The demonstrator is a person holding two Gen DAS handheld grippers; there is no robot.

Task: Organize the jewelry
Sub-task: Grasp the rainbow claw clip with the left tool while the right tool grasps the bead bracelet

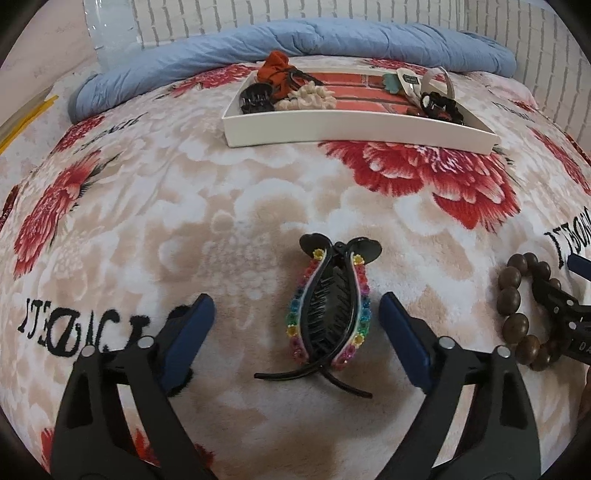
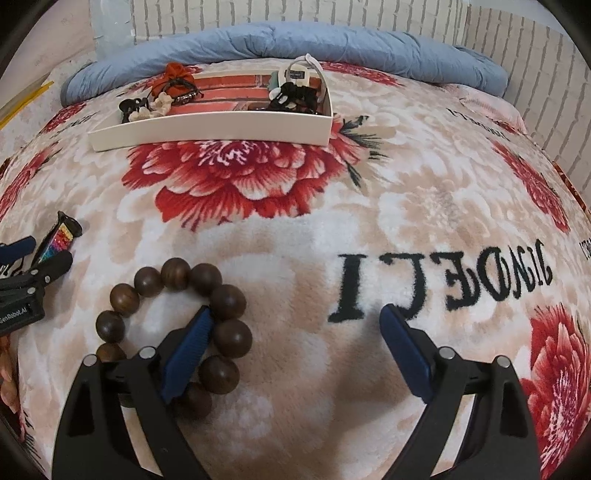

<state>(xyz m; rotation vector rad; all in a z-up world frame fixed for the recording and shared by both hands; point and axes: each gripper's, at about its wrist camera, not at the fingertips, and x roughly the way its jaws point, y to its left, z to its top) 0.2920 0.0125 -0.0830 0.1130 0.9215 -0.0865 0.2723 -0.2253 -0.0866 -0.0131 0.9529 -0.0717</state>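
A black hair claw clip with rainbow beads [image 1: 330, 308] lies on the floral blanket between the fingers of my open left gripper [image 1: 297, 314], not gripped. A brown wooden bead bracelet [image 2: 177, 325] lies on the blanket; the left finger [image 2: 188, 350] of my open right gripper [image 2: 295, 325] rests inside its ring. The bracelet also shows in the left wrist view [image 1: 524, 314]. A white tray [image 1: 354, 127] at the far side holds hair clips, scrunchies and bands; it shows in the right wrist view too [image 2: 221, 127].
A folded blue quilt [image 1: 295, 40] lies behind the tray against a white brick wall [image 2: 295, 14]. The left gripper and rainbow clip show at the left edge of the right wrist view [image 2: 48, 258]. The blanket [image 2: 406, 184] covers the whole surface.
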